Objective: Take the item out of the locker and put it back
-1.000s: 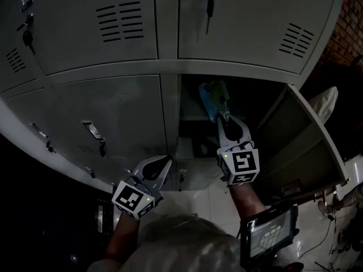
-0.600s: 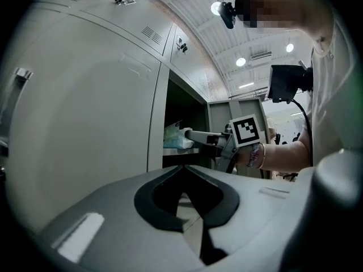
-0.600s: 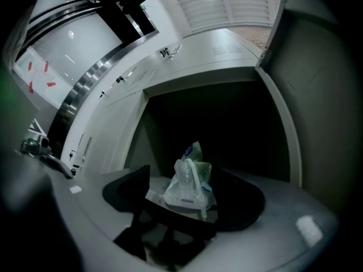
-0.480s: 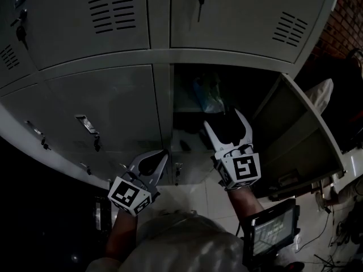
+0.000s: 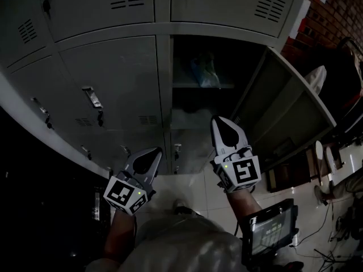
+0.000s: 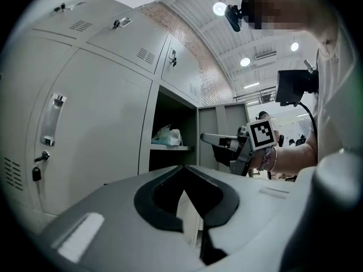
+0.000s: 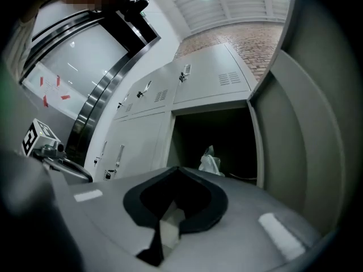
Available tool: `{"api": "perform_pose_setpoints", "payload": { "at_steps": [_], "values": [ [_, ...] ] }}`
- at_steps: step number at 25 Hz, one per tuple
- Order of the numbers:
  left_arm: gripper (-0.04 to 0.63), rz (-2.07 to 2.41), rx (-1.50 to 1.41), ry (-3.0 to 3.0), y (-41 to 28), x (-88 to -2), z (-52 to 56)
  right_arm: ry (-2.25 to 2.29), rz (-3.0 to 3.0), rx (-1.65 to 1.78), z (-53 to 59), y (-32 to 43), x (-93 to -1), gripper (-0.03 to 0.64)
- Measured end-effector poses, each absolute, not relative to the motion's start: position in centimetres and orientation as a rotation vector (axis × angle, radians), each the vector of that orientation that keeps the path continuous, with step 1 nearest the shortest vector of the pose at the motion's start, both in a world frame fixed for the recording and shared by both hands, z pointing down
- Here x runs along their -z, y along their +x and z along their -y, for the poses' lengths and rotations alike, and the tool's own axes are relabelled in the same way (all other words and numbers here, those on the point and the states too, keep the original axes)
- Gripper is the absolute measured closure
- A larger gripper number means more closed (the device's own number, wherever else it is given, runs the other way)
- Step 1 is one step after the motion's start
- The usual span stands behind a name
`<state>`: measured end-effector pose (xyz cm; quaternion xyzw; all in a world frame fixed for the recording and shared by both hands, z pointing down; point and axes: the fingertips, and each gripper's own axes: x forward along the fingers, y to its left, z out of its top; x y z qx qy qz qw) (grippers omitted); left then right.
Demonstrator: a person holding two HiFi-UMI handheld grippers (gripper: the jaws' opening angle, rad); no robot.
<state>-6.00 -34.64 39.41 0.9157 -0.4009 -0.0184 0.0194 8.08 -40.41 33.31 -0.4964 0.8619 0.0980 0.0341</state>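
Note:
The item, a pale plastic bag [image 5: 205, 71], lies on the shelf [image 5: 198, 86] inside the open locker, also visible in the left gripper view as the bag [image 6: 168, 135] and in the right gripper view as the bag [image 7: 211, 163]. My right gripper [image 5: 223, 122] is outside the compartment, below the shelf and apart from the bag. Its jaws have just been closing and now meet with nothing between them. My left gripper [image 5: 152, 154] hangs lower left in front of the closed lockers, shut and empty. From the left gripper view, the right gripper [image 6: 207, 137] points at the opening.
The locker door [image 5: 289, 112] stands swung open to the right. Closed grey lockers with handles [image 5: 92, 97] and keys fill the left and top. A small screen device [image 5: 269, 231] sits by my right wrist. Pale tiled floor [image 5: 195, 188] lies below.
The right gripper let go of the bag on the shelf, opened wide, drew back out of the locker and shut. Both grippers have moved away from the lockers.

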Motion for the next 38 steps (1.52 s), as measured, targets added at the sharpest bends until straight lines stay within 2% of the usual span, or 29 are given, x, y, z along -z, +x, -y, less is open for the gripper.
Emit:
{"api": "perform_pose_setpoints", "payload": {
  "at_steps": [19, 38],
  "values": [
    [0.595, 1.102, 0.012, 2.858, -9.8, -40.6, 6.7, -1.576, -2.706, -0.234, 9.8, 1.4, -35.6, 0.617],
    [0.595, 1.199, 0.082, 2.889, -6.3, -37.4, 1.5, -1.422, -2.816, -0.213, 3.6, 3.6, -36.0, 0.617]
  ]
}}
